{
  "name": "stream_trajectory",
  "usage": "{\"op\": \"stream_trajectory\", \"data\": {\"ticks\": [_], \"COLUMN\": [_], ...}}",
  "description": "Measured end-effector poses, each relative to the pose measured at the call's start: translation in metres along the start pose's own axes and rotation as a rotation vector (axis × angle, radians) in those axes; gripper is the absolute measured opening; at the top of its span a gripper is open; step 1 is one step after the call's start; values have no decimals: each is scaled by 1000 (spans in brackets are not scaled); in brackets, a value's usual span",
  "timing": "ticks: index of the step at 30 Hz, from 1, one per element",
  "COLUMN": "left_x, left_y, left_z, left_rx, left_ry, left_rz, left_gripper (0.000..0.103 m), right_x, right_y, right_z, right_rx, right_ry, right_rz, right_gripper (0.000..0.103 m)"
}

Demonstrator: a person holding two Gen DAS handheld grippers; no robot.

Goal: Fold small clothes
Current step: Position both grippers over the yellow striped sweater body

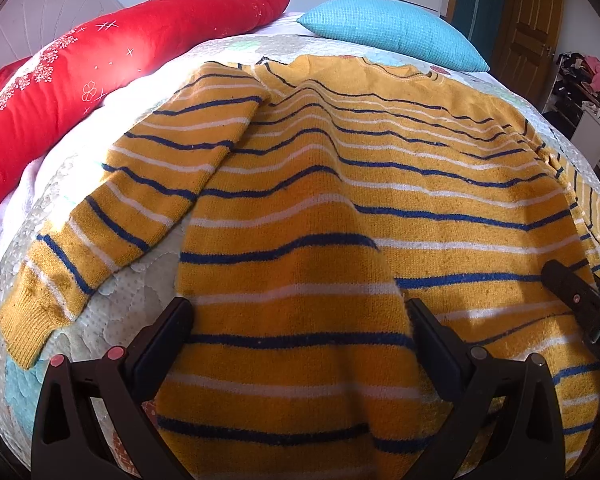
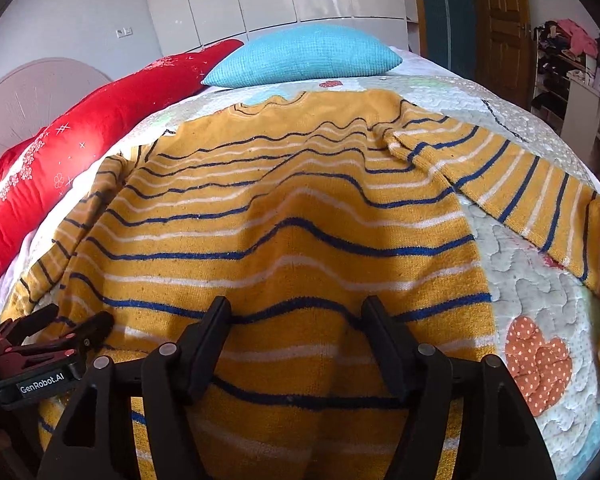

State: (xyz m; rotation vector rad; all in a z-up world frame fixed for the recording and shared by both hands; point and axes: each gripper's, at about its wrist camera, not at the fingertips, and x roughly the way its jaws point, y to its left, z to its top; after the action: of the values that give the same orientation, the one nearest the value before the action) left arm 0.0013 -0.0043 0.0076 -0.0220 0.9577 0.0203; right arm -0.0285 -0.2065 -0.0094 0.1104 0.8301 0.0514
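On the bed, nearest first:
Left tongs [image 1: 300,332]: spread wide over the sweater's hem, nothing pinched.
Right tongs [image 2: 296,332]: fingers parted too, hovering over the hem area, no grip.
Sweater [image 1: 360,200]: mustard yellow with blue and white stripes, lying flat on the quilt [image 2: 540,280], both sleeves out to the sides.
Blue pillow [image 2: 304,58]: past the collar.
Red pillow [image 1: 100,68]: along the bed's left side, by the headboard [image 2: 32,100].

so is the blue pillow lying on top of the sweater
No, the blue pillow sits on the quilt beyond the collar of the striped yellow sweater, with bare quilt showing between them.
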Motion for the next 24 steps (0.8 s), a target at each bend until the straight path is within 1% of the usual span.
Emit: {"op": "stream_trajectory", "data": {"ticks": [4,12,24], "left_x": [0,0,0], "left_y": [-1,1,2], "left_z": [1,-1,-3], "left_rx": [4,14,17], "left_ry": [1,-8,-11], "left_rz": [5,16,20], "left_gripper": [103,103,103], "right_x": [2,2,0], "right_y": [1,-6,-5], "right_z": [-1,-2,-2], "right_rx": [-11,22,24], "right_ry": [-9,-31,-34], "right_rz": [-10,45,40], "right_gripper": [75,78,78]}}
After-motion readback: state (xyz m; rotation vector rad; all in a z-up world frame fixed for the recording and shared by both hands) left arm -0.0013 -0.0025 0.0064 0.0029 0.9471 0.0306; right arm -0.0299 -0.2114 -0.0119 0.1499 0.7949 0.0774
